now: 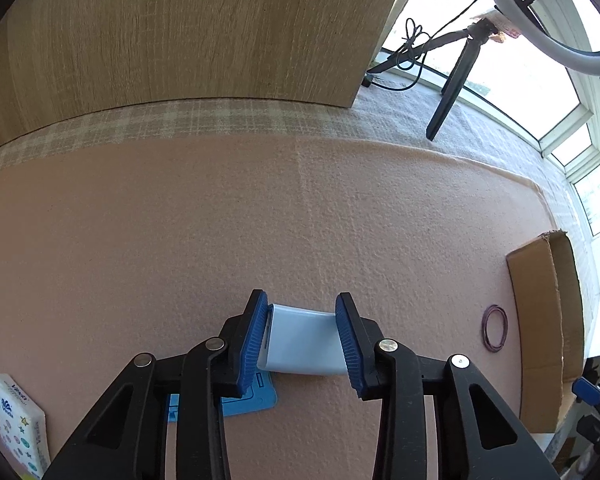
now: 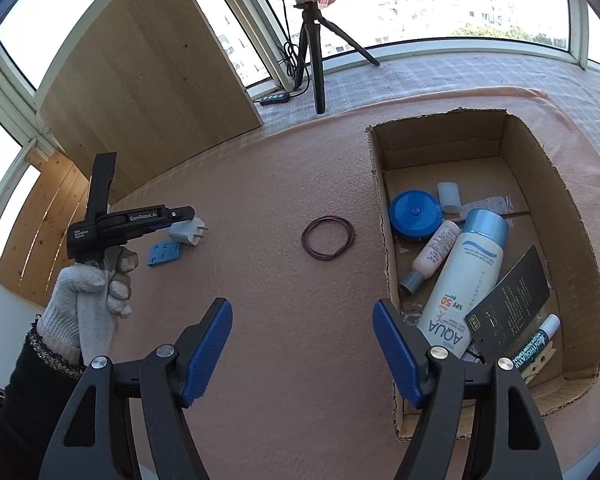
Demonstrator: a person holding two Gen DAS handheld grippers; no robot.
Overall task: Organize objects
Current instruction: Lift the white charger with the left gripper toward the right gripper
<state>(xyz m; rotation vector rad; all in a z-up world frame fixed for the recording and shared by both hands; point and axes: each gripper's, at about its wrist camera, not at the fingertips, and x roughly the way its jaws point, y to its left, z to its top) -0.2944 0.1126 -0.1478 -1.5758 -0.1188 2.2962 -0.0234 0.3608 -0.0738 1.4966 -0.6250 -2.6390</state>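
Observation:
My left gripper [image 1: 302, 336] is shut on a white plug adapter [image 1: 302, 340], held just above the pink cloth; it also shows in the right wrist view [image 2: 186, 232], prongs pointing right. A small blue card [image 1: 244, 398] lies under the left gripper, also seen in the right wrist view [image 2: 164, 253]. A ring of thin dark rubber bands [image 2: 328, 237] lies mid-cloth. The cardboard box [image 2: 556, 200] at right holds an AQUA sunscreen bottle [image 2: 460, 292], a blue round case, a small tube and a black card. My right gripper [image 2: 302, 344] is open and empty, left of the box.
A tissue pack [image 1: 18, 428] lies at the near left. A wooden panel [image 1: 188, 32] stands at the back. A tripod with ring light [image 2: 314, 52] and a power strip stand by the window. The rubber bands [image 1: 495, 328] lie beside the box [image 1: 540, 320].

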